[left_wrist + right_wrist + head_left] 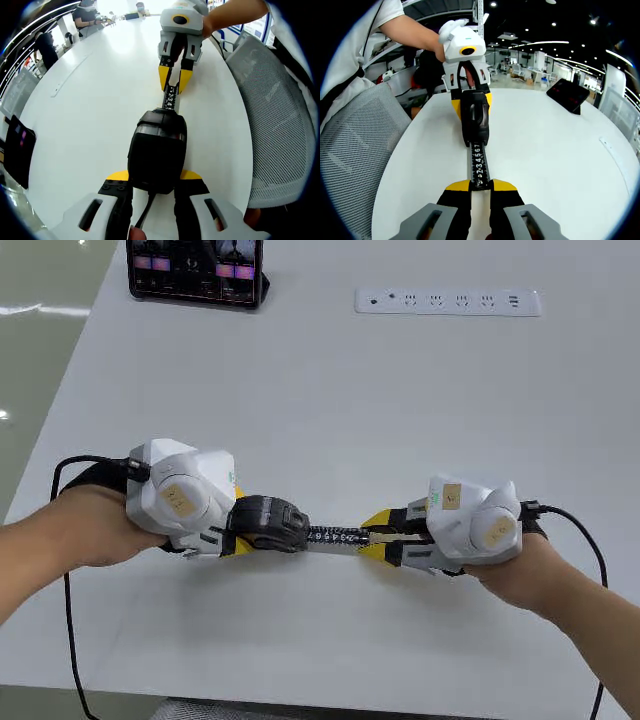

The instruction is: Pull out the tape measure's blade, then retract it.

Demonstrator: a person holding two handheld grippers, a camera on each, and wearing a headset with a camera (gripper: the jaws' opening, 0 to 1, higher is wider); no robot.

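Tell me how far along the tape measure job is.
Done: the left gripper is clamped on the tape measure case, the right gripper pinches the end of the blade, and a short stretch of blade, with single digits showing, is out between them. In hand: probably the pull-out, though one moment cannot show direction. Left: retracting the blade into the case.
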